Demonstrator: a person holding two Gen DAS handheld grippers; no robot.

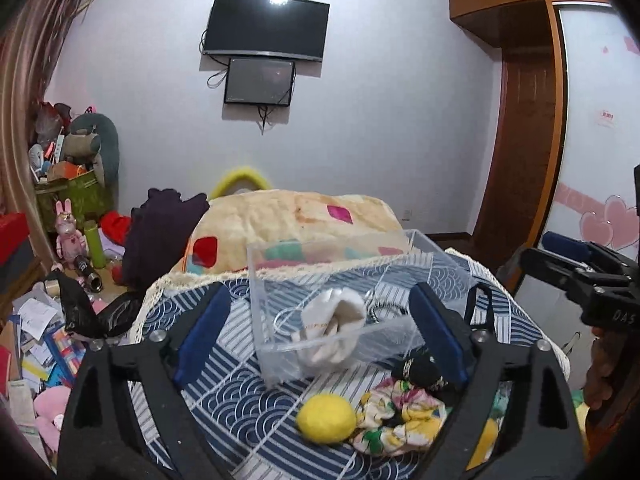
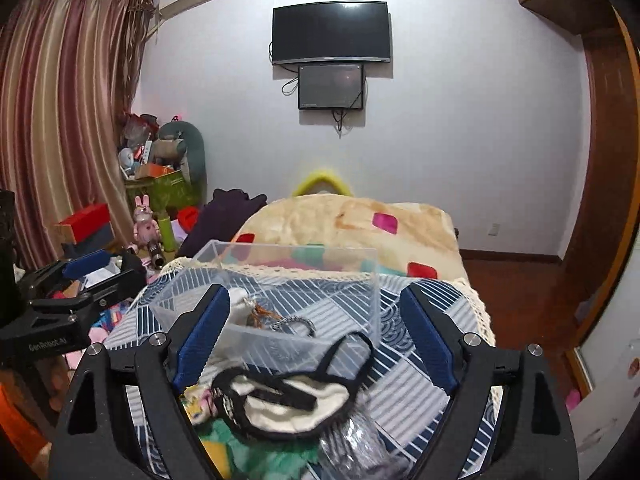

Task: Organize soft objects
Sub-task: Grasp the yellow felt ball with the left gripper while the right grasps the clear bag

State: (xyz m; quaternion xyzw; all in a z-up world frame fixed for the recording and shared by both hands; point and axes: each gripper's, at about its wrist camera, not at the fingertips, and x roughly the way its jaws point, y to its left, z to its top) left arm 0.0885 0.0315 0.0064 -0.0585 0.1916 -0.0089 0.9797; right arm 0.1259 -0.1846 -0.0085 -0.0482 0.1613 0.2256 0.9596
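Note:
A clear plastic box [image 1: 280, 364] stands on the blue patterned cloth; a white sock [image 1: 334, 320] and a metal ring lie in it. My left gripper [image 1: 320, 328] is open and empty, its fingers either side of the box. In front lie a yellow ball [image 1: 326, 419], a floral scrunchie [image 1: 400, 416] and a black patterned bundle [image 1: 418, 372]. In the right wrist view the box [image 2: 288, 350] sits ahead, and a white eye mask with black trim [image 2: 288, 402] lies just under my open, empty right gripper [image 2: 316, 344].
A cream blanket with coloured patches [image 1: 296, 220] lies behind the box. A dark garment [image 1: 160, 232] hangs at its left. The floor at left is cluttered with papers, toys and a green bin [image 1: 76, 196]. A wooden door [image 1: 516, 140] is at right.

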